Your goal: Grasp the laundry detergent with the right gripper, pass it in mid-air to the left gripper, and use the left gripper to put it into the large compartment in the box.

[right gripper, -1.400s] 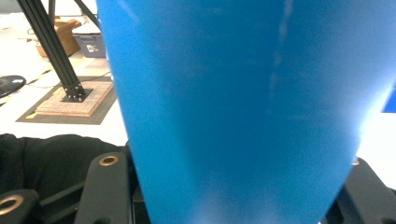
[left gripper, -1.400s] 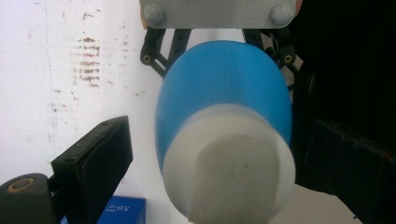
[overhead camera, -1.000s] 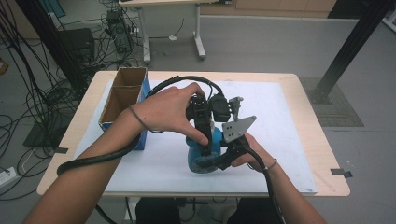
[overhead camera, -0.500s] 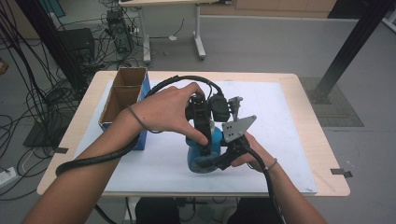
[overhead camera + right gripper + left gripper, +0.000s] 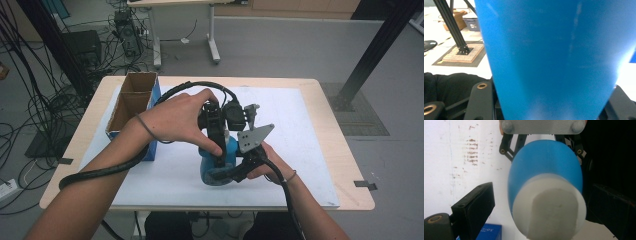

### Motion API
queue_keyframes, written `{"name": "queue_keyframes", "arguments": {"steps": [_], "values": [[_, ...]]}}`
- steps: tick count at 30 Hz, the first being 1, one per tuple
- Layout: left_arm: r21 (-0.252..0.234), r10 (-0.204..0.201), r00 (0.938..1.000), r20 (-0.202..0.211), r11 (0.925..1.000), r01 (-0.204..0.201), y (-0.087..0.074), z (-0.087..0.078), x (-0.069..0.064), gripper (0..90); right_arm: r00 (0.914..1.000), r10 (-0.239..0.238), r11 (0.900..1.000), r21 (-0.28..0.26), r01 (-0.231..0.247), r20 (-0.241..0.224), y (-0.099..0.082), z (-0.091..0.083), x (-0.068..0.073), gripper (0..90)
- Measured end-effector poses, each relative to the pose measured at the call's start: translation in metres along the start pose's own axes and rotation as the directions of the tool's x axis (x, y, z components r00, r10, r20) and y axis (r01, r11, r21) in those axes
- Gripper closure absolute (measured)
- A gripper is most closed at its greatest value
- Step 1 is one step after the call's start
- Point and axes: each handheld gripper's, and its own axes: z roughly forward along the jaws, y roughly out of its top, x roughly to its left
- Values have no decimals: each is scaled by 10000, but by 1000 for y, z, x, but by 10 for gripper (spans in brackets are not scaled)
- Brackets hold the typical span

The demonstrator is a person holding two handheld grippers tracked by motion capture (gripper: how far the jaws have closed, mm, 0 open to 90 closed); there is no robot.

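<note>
A blue bottle with a white cap lies between both grippers above the white mat. My right gripper comes in from the right under its grey plate and is shut on the bottle's blue body, which sits between the right gripper's jaws. My left gripper points down at the bottle from above. In the left gripper view, the left gripper straddles the cap, and a strip of white mat shows between its left finger and the cap.
An open cardboard box with a blue side stands at the table's left. Black cables trail from both grippers across the mat. The wooden table edge lies to the right. A black post rises beyond the table.
</note>
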Motion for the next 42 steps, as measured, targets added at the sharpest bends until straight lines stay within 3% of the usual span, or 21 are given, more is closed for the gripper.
{"name": "queue_keyframes", "arguments": {"steps": [42], "values": [[-46,-49,10000,28,10000,49,-1,1,-1,74,10000,-68,9999,106,68,-3,3,4,1,425]]}}
